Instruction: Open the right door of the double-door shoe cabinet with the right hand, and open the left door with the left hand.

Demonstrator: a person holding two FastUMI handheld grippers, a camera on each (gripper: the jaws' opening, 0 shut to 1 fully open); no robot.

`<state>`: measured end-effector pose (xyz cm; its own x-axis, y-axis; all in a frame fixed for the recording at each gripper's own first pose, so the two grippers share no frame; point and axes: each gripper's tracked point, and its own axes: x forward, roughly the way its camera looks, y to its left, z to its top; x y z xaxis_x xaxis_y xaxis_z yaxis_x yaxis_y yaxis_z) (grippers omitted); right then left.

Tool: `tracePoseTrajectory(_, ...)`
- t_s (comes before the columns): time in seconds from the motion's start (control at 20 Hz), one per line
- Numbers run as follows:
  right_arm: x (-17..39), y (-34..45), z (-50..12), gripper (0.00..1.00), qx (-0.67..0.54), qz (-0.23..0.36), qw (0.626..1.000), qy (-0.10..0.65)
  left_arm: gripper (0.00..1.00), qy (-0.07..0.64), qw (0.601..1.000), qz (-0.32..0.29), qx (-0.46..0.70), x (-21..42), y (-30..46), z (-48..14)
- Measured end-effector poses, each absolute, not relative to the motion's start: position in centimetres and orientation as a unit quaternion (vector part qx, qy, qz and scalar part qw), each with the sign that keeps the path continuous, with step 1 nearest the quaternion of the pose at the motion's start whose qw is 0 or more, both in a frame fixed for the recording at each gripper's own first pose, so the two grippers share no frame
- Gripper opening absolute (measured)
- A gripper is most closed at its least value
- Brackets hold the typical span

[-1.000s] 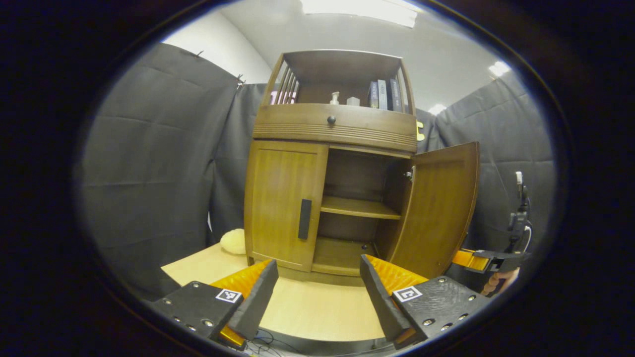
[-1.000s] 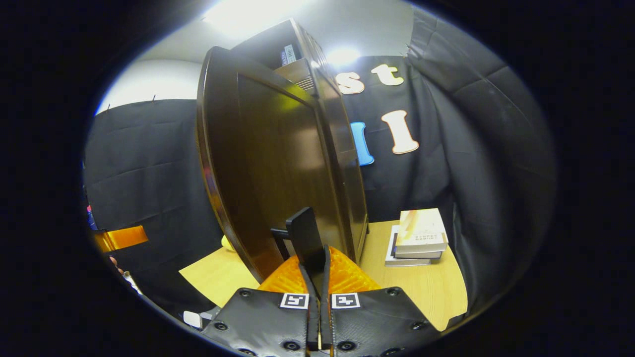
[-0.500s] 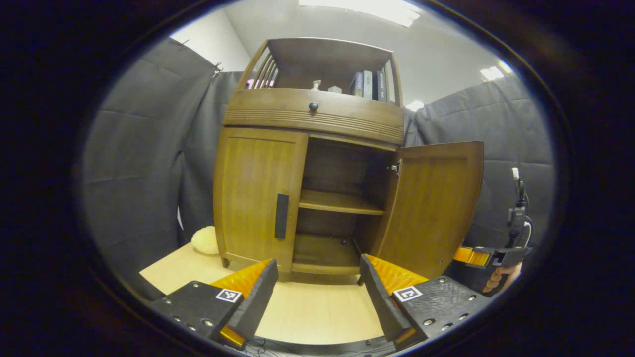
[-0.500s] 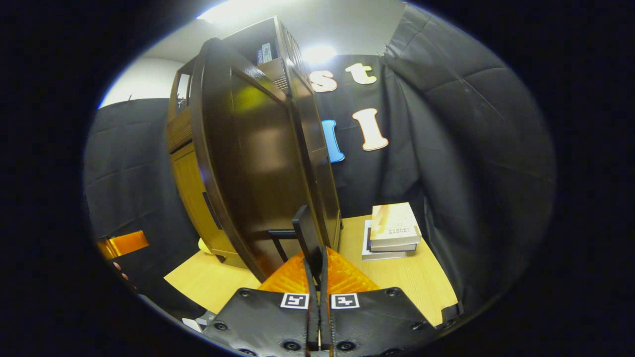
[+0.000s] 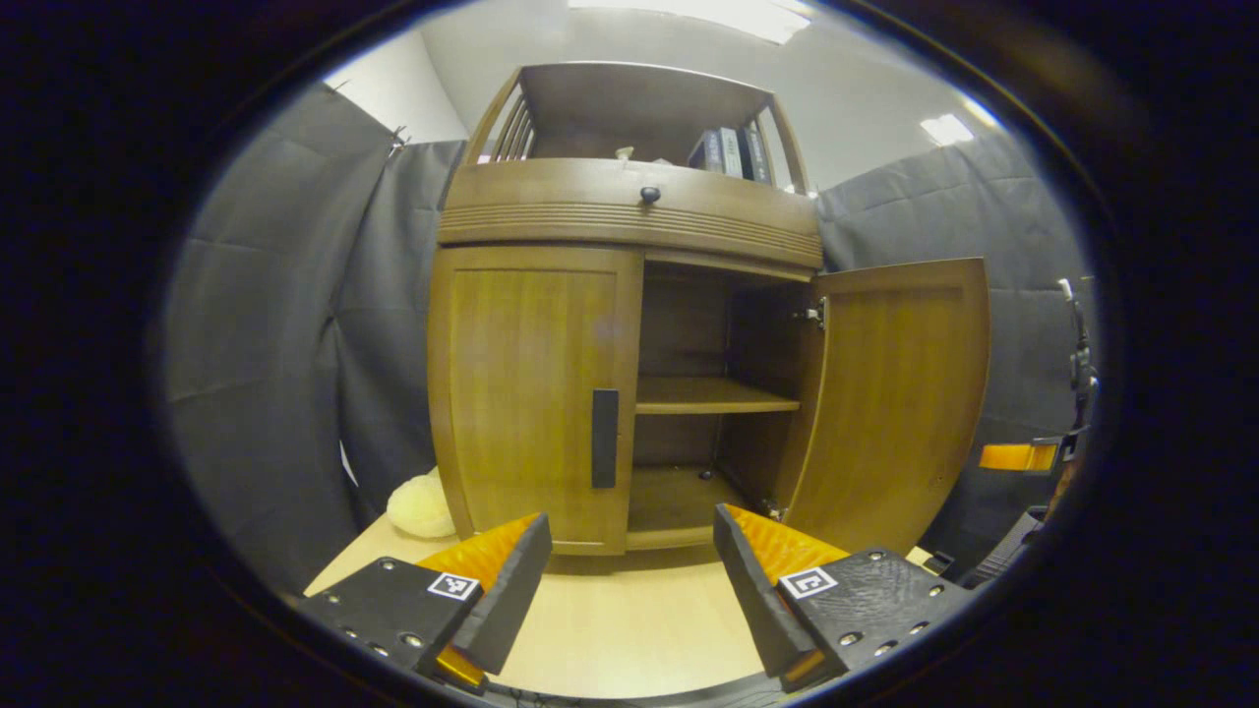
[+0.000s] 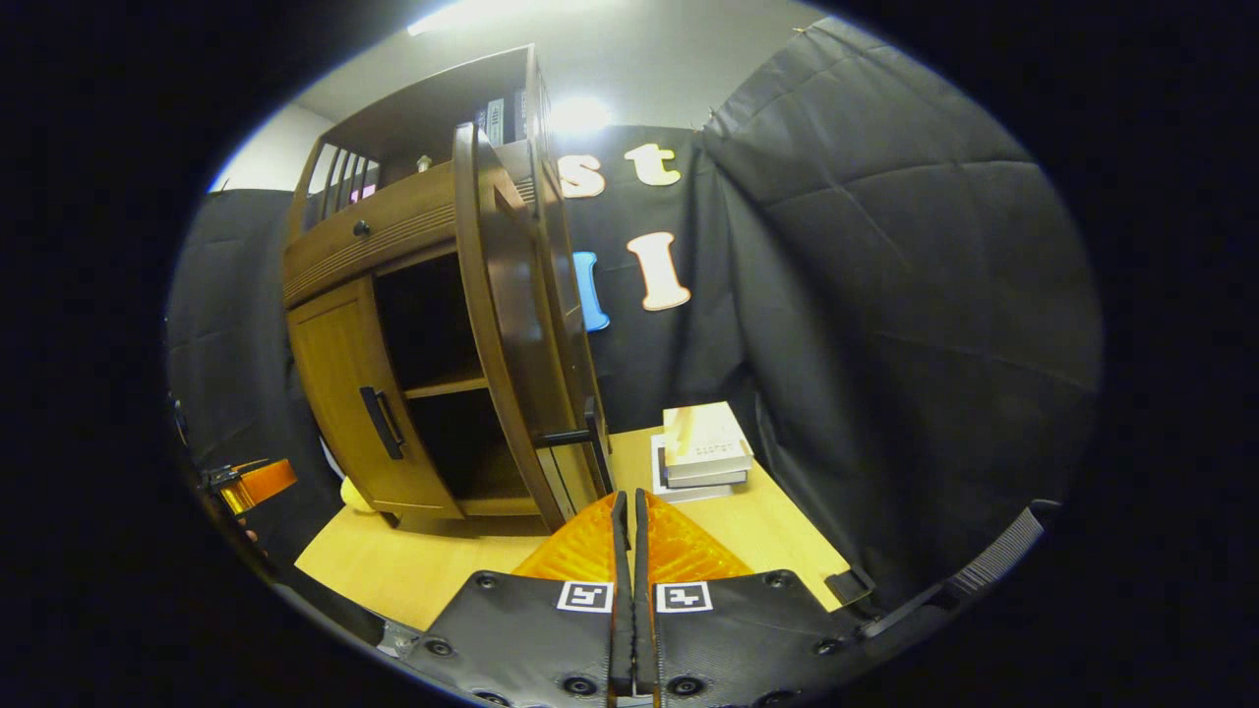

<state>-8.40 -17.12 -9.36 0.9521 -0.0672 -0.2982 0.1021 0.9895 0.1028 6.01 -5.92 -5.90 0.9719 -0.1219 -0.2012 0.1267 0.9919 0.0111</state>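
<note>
The wooden shoe cabinet point(image 5: 629, 211) stands on a light table. Its left door point(image 5: 531, 393) is closed, with a black vertical handle point(image 5: 605, 438) at its right edge. The right door point(image 5: 900, 393) is swung wide open, baring a shelf point(image 5: 713, 395) inside. My left gripper point(image 5: 629, 551) is open and low in front of the cabinet, short of the left door's handle. In the right gripper view the open right door point(image 6: 511, 334) is seen edge-on. My right gripper point(image 6: 626, 503) is shut with nothing between its fingers, just short of that door's black handle point(image 6: 595, 447).
A yellow fluffy ball point(image 5: 421, 506) lies at the cabinet's left foot. A stack of books point(image 6: 703, 447) sits on the table point(image 6: 777, 531) right of the open door. Books stand on the cabinet's top shelf point(image 5: 728, 147). Black cloth walls close in on both sides.
The right door swung further open, then my right gripper slipped back off its handle, still shut. My left gripper drew closer to the cabinet and shifted left, facing the left door.
</note>
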Motion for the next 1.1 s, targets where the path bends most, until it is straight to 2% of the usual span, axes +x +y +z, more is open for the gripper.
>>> tracePoseTrajectory(0.1, -10.1, -15.0, -8.1, 0.00, 0.054, -0.057, 0.987, 0.140, 0.95, 0.098, 0.993, -0.070, 0.008, 7.0, -3.9, -6.0)
tracePoseTrajectory(0.25, -11.1, -9.6, -5.5, 0.02, 0.031, -0.044, 0.991, 0.120, 0.95, 0.097, 0.992, -0.078, 0.012, 8.4, -1.5, -6.3)
tracePoseTrajectory(0.4, -9.8, -3.7, -3.9, 0.02, 0.054, -0.014, 0.993, 0.109, 0.95, 0.096, 0.991, -0.096, 0.016, 9.7, 0.1, -6.0)
tracePoseTrajectory(0.6, -7.0, 0.0, -3.3, 0.03, 0.083, -0.005, 0.993, 0.088, 0.95, 0.078, 0.990, -0.112, 0.023, 11.7, 0.8, -4.6)
tracePoseTrajectory(0.75, -5.3, 1.8, -4.3, 0.19, 0.068, 0.019, 0.993, 0.099, 0.95, 0.074, 0.990, -0.115, 0.022, 12.8, 0.5, -4.2)
tracePoseTrajectory(0.85, -3.9, 3.0, -3.8, 0.49, 0.065, 0.044, 0.993, 0.082, 0.95, 0.073, 0.991, -0.110, 0.024, 13.8, 0.2, -4.0)
tracePoseTrajectory(1.0, -2.4, 2.9, -4.6, 0.92, 0.043, 0.051, 0.995, 0.080, 0.95, 0.074, 0.992, -0.097, 0.026, 15.9, -0.5, -4.0)
tracePoseTrajectory(1.05, -1.6, 2.9, -5.1, 0.98, 0.041, 0.053, 0.994, 0.081, 0.94, 0.076, 0.992, -0.094, 0.026, 16.7, -0.9, -4.2)
tracePoseTrajectory(1.1, -1.1, 2.9, -5.4, 0.98, 0.040, 0.054, 0.994, 0.083, 0.95, 0.076, 0.993, -0.091, 0.026, 17.5, -1.1, -4.4)
